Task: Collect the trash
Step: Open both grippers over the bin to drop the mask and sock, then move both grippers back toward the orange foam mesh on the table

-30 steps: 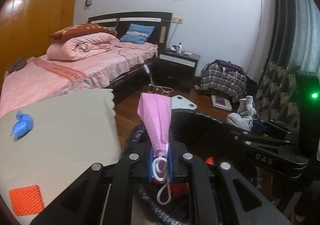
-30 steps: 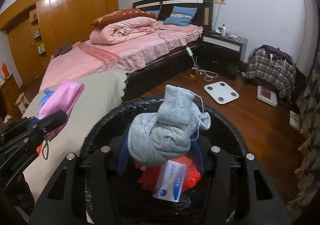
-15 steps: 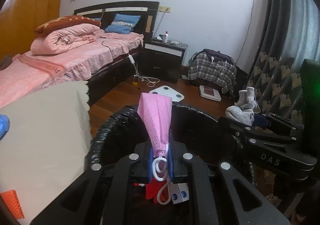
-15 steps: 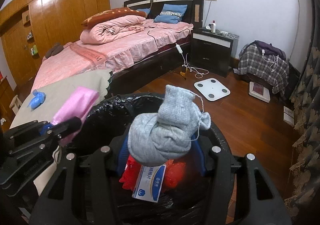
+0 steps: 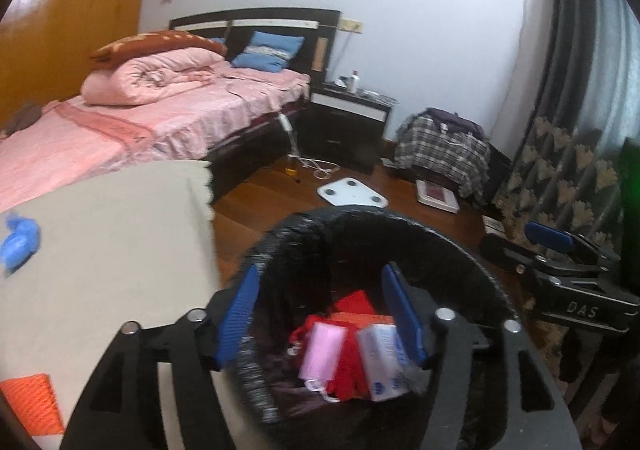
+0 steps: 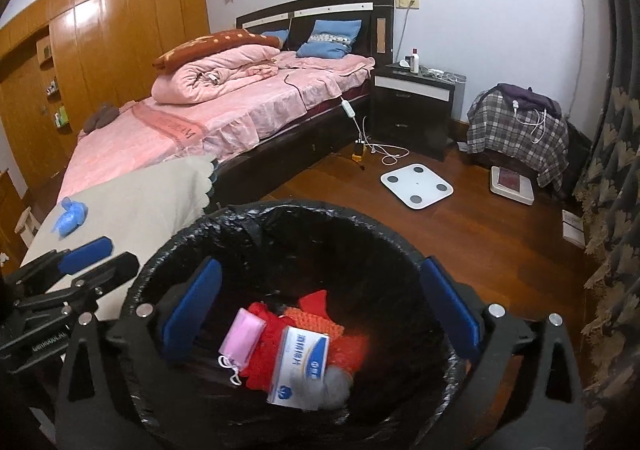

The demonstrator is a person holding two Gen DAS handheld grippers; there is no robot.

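Bedroom clutter frames my view: on the left, the beige surface [image 6: 132, 202] carries what remains of the trash, one crumpled blue wad [image 6: 70, 215] far back and, in the left wrist view, one orange mesh piece [image 5: 33, 402] at the near corner. I judge both sit there only because they have not been collected yet. My left hand-held gripper [image 5: 320, 314] hangs over the near left part of the black-lined trash bin [image 6: 248, 226], its two blue pads spread wide apart and nothing between them. I read that pose as a release position, held above the opening so anything let go falls inside rather than onto the floor. Down in the bin, going left to right, I count one pink face mask [image 6: 242, 335] with white ear loops, a heap of red and orange mesh [image 6: 320, 316] whose separate pieces I cannot count, one white and blue box [image 6: 302, 366] lying on top of it, and one grey bundle [image 6: 338, 384] tucked against the box. My right hand-held gripper [image 6: 320, 314] is centred over the same opening, jaws likewise wide apart and empty. Beyond the bin, to the right, one white bathroom scale [image 6: 416, 185] lies on the wooden floor; I take it as furniture, not trash.
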